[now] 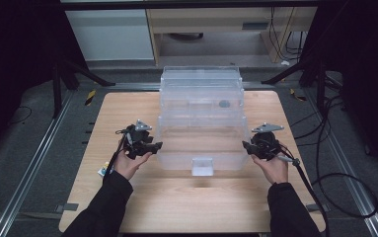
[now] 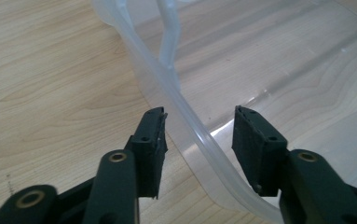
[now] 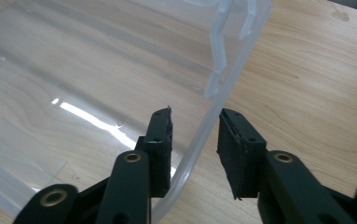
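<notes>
Clear plastic bin (image 1: 201,118) at the centre of the wooden counter (image 1: 186,197). Left gripper (image 1: 153,146) at its 9 o'clock edge, right gripper (image 1: 247,145) at 3 o'clock; each has its fingers (image 2: 153,140) apart, straddling the bin's rim (image 3: 204,126) without clamping it.

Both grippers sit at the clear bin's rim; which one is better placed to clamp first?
Right, narrowly. The right gripper has the clear bin rim centred between open jaws; the left gripper straddles it too, but with the rim nearer one jaw.
</notes>
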Demonstrator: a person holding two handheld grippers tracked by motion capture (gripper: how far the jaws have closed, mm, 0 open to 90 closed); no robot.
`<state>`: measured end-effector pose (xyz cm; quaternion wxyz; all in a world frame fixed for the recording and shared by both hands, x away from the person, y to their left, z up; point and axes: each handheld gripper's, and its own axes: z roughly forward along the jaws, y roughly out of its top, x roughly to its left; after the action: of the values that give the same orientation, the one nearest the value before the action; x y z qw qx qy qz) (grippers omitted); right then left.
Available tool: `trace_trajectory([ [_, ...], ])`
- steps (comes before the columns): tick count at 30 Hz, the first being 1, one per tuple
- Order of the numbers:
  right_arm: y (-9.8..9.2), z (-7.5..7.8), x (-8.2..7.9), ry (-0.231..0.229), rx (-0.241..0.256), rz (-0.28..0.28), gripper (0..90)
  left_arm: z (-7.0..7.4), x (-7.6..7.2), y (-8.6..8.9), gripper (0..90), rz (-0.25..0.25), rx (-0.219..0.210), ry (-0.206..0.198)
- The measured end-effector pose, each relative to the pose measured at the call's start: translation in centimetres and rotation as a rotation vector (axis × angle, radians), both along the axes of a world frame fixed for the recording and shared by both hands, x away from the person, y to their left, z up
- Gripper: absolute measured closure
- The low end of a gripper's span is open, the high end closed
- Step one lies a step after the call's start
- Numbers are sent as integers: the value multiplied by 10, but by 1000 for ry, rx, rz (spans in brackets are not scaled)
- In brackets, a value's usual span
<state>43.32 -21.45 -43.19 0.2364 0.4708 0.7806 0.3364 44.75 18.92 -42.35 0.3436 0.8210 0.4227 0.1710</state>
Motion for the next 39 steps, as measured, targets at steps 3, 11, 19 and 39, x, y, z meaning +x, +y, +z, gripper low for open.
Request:
trace_trajectory([
  [3, 1, 0, -1, -8, -5, 2, 659, -2, -1, -1, 587, -4, 1, 12],
  [11, 4, -1, -4, -18, 10, 8, 656, -1, -4, 3, 610, 16, 5, 24],
  [19, 14, -1, -10, -15, 8, 26, 649, 0, -13, 14, 609, 22, 14, 31],
  [39, 5, 15, -16, -75, 105, 36, 411, 35, -30, 44, 417, 10, -14, -53],
])
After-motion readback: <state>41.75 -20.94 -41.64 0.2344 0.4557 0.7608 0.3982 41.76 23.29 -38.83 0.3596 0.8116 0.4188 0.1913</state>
